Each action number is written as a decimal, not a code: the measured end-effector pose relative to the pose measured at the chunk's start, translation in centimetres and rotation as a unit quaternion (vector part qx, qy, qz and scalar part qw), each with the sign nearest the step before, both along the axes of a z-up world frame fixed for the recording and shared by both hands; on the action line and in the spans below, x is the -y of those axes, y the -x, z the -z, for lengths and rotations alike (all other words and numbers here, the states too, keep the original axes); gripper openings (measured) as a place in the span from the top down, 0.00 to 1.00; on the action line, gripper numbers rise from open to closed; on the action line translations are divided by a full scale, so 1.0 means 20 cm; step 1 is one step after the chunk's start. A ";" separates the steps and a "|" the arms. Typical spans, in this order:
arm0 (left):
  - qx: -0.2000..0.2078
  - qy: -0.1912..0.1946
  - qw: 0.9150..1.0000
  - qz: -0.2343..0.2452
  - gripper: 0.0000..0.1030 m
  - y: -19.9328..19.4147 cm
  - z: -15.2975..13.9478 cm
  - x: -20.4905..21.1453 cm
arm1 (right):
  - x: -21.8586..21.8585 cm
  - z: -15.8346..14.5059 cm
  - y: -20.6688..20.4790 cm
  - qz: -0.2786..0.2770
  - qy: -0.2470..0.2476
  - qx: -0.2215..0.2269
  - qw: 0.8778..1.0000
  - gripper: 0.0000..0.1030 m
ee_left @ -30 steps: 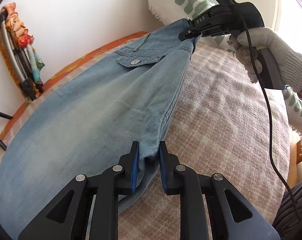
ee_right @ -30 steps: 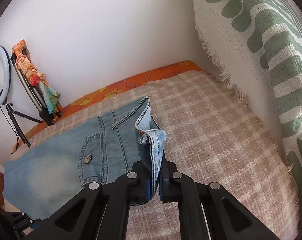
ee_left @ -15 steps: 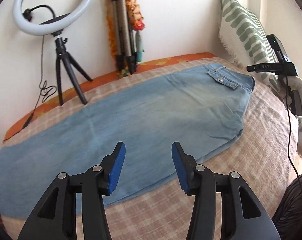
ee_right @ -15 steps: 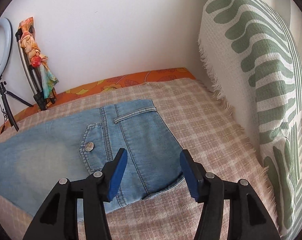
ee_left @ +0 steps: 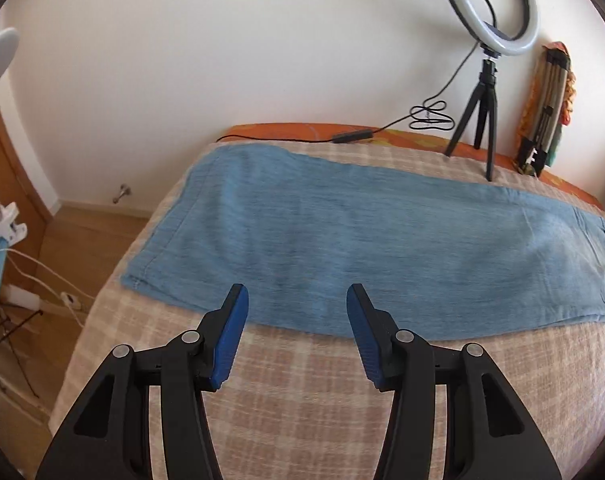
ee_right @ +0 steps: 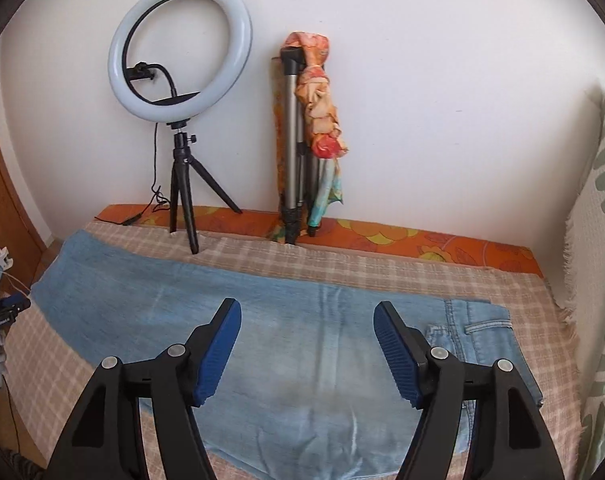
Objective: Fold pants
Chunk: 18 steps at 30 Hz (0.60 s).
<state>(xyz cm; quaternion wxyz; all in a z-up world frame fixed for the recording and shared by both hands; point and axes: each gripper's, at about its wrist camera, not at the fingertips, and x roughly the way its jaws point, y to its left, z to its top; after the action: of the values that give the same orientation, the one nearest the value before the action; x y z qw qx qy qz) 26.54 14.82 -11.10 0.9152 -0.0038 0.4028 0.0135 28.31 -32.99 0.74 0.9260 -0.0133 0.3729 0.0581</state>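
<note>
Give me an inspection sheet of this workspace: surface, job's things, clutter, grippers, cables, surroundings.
Surface: bed under a checked blanket, orange sheet along the wall.
Job's things: jeans lie flat, legs folded together, hems at the bed's left end, pocket at the right.
Clutter: ring light on a tripod and a folded tripod with a scarf stand on the bed by the wall.
Grippers: left gripper and right gripper both open, jaws just widened, nothing between them.
Cables: ring light cable lies by the wall.
Surroundings: white wall, green-patterned pillow, wooden floor.
</note>
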 end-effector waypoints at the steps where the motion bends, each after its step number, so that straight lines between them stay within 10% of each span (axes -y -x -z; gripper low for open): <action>1: 0.000 0.008 1.000 -0.017 0.50 0.00 0.01 -0.08 | -0.09 0.00 -0.03 -0.017 0.003 0.002 1.000 0.29; 18: -0.022 0.114 0.986 -0.122 0.38 -0.16 0.28 -0.77 | -1.76 0.20 -0.59 -0.318 -0.003 -0.011 0.948 0.20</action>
<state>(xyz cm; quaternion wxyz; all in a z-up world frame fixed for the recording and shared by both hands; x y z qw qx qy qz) 29.68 30.31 -16.71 0.8914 -0.1566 0.4179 0.0793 40.17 2.11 -3.36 0.8556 -0.1279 0.3589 0.3504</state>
